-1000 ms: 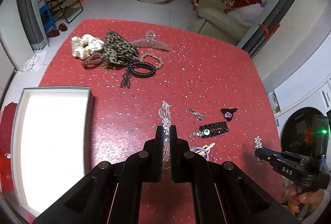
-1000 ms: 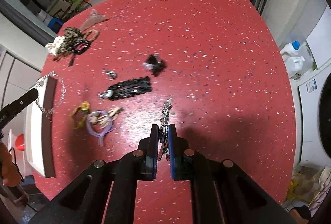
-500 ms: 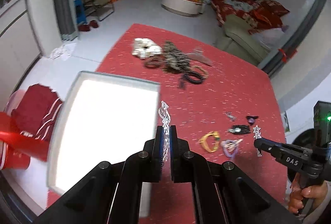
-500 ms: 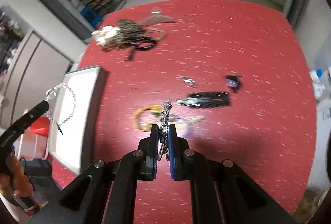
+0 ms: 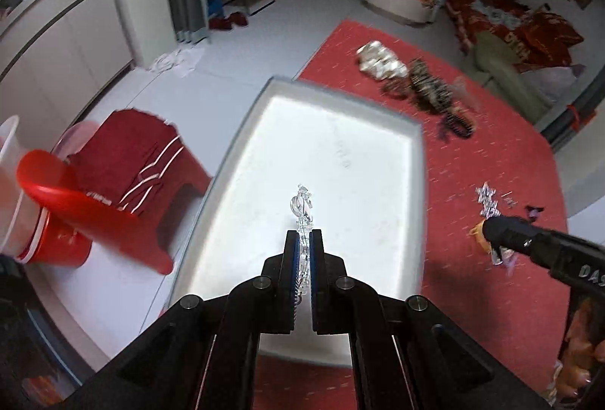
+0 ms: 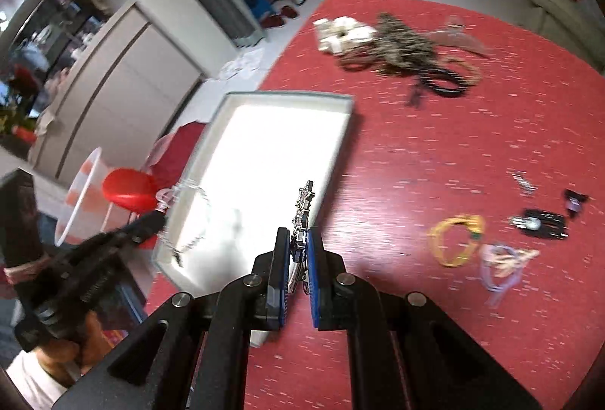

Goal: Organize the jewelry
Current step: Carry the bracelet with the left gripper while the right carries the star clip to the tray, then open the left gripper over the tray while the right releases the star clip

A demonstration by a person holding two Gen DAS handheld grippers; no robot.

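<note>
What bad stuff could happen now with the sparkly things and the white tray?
1. The left gripper pinches a thin clear bracelet that dangles over the tray's outer edge; let go there, it might drop toward the red stool.
2. The right gripper holds its silver chain right at the tray's other rim, so it could land on the red table.
3. Both chains hang loose and could tangle.

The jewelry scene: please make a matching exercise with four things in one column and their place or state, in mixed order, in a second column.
Things:
1. clear chain
2. silver star piece
3. white tray
4. yellow hair tie

Places or states:
A. lies on the red table
B. held in the left gripper
C. held in the right gripper
D. sits at the table's edge

Pairs: 1-B, 2-C, 3-D, 4-A
</note>
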